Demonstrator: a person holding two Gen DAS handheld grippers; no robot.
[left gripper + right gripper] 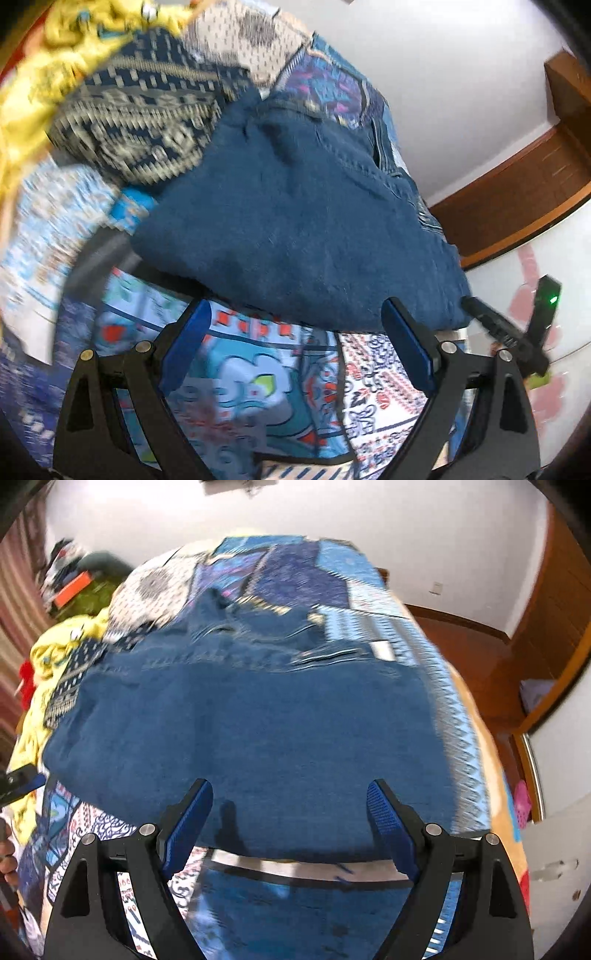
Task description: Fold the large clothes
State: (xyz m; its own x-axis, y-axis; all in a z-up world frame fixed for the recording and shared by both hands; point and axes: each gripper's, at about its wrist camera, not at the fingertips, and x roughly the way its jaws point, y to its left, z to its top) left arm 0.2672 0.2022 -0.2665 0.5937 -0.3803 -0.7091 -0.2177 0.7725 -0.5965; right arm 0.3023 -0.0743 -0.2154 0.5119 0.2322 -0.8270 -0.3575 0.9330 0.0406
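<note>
While both pairs of blue-padded fingers stand wide apart with nothing between them, no grip is made yet. The right gripper [290, 834] hangs over the near hem of the large dark-blue denim garment [258, 731], pads above the cloth, not pressing it. The left gripper [295, 343] is just at the garment's near left edge, also empty.

The garment lies spread on the patchwork bedcover w/ blue, white and red prints [310, 915], its seams and what looks like a waistband at the far side; the blur makes that part uncertain. A yellow crumpled cloth [51, 653] and a navy-and-beige patterned textile [140, 122] lie just beside it on the left.

Denim is prob. heavy and rather stiff for cloth, not slippery, not fragile. It should hold a crease well but will drag on the bedcover. Best hold, I judge: the two near corners of the hem, one per gripper, taking all layers.
</note>
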